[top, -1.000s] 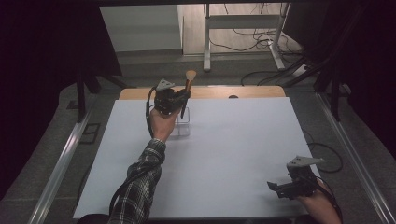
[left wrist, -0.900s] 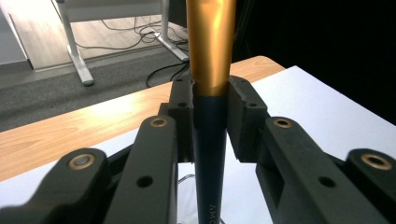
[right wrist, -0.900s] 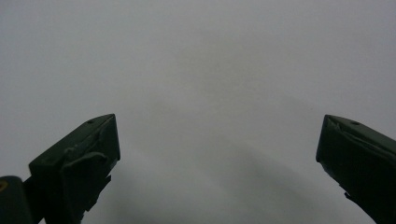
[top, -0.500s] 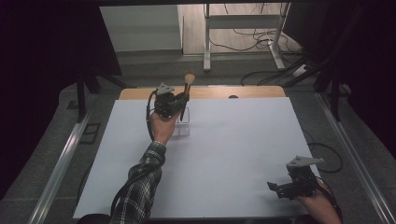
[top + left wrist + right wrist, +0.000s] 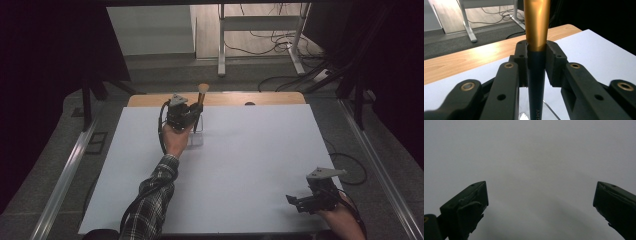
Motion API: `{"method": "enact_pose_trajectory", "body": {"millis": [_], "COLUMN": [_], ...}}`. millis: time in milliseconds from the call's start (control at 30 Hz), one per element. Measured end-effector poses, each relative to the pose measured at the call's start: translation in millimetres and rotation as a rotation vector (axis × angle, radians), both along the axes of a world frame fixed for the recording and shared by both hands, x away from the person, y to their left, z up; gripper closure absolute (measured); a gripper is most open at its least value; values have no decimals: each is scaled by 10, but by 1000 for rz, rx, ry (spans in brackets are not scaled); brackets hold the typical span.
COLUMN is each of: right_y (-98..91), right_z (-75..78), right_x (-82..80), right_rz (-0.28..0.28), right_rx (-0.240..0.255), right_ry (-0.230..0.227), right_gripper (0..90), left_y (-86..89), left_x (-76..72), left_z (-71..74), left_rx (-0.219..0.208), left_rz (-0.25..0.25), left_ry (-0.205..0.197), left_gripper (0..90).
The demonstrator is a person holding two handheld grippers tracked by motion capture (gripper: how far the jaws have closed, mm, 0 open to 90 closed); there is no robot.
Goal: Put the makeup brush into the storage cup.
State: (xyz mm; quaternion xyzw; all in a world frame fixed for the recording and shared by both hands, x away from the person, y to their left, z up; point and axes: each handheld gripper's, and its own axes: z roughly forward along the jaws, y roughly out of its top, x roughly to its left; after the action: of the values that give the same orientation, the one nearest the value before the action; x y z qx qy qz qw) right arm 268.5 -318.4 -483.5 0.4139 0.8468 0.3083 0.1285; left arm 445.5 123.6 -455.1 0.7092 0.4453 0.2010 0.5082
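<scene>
My left gripper [image 5: 536, 60] is clamped on the makeup brush [image 5: 536, 32]: both pads pinch it right where the gold ferrule meets the dark handle. Brush stands close to upright, tuft end up, handle running down between the jaws. In the high view the left gripper [image 5: 192, 116] sits near the table's far edge, left of centre, with the brush tuft [image 5: 203, 89] poking up past it over the wood strip. Handle's lower end goes toward a clear holder [image 5: 196, 134] on the white sheet [image 5: 260, 165] just under the gripper; from the left gripper view I see a bit of clear rim below the jaws, but can't tell whether the brush tip is inside it or touching it.

My right gripper [image 5: 300, 202] is parked near the table's near right corner, well apart from the brush. Its jaws stand wide apart with nothing between them, only bare white sheet [image 5: 536, 157] in front.
</scene>
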Motion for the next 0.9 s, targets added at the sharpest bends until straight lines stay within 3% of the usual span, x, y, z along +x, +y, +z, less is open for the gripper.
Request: {"method": "enact_pose_trajectory", "body": {"millis": [900], "right_y": [11], "right_z": [-6], "right_x": [-5], "right_rz": [11], "right_rx": [-10], "right_ry": [7], "right_gripper": [5], "left_y": [-14], "left_x": [-44], "left_z": [-152], "left_rx": [74], "left_rz": [24], "left_ry": [19], "left_gripper": [736]}}
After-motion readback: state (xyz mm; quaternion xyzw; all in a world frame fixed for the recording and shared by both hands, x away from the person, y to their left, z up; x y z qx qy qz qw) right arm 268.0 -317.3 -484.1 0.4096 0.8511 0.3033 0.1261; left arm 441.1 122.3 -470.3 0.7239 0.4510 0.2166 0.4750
